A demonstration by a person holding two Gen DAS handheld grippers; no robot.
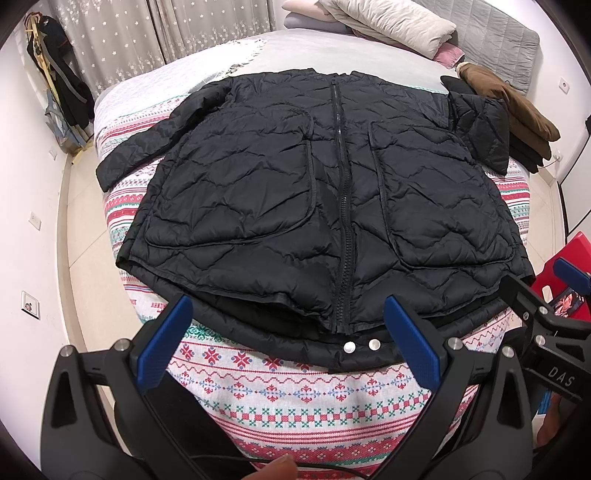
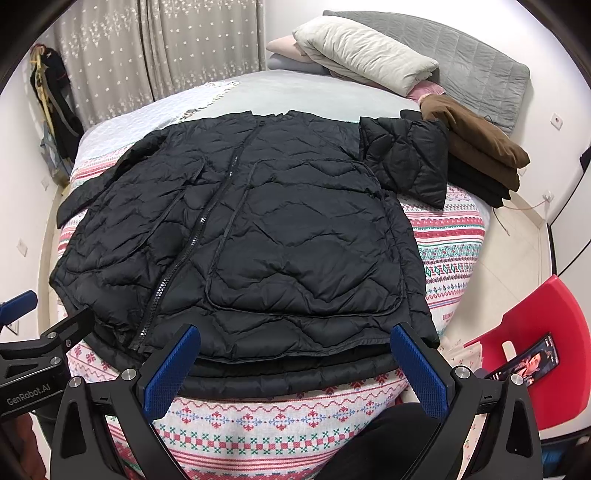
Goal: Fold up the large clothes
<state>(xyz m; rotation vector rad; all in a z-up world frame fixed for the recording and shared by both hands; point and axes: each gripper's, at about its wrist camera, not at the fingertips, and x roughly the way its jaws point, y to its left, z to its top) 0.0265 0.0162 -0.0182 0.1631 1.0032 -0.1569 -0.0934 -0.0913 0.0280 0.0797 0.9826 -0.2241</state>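
A black quilted jacket (image 1: 295,192) lies flat, front up and zipped, on the patterned bedspread (image 1: 295,398). Its left sleeve stretches out to the left; its right sleeve (image 1: 480,125) is bent up against a clothes pile. My left gripper (image 1: 288,317) is open and empty, hovering just in front of the hem near the zipper's bottom end. My right gripper (image 2: 295,345) is open and empty, in front of the hem of the jacket (image 2: 258,240) on its right half. The right gripper also shows at the left wrist view's right edge (image 1: 546,288).
Folded brown and black clothes (image 1: 517,114) lie at the bed's right side. Pillows and a folded blanket (image 1: 388,26) lie at the head. A red chair (image 2: 535,350) with a phone (image 2: 524,363) on it stands at the right. Floor runs along the bed's left.
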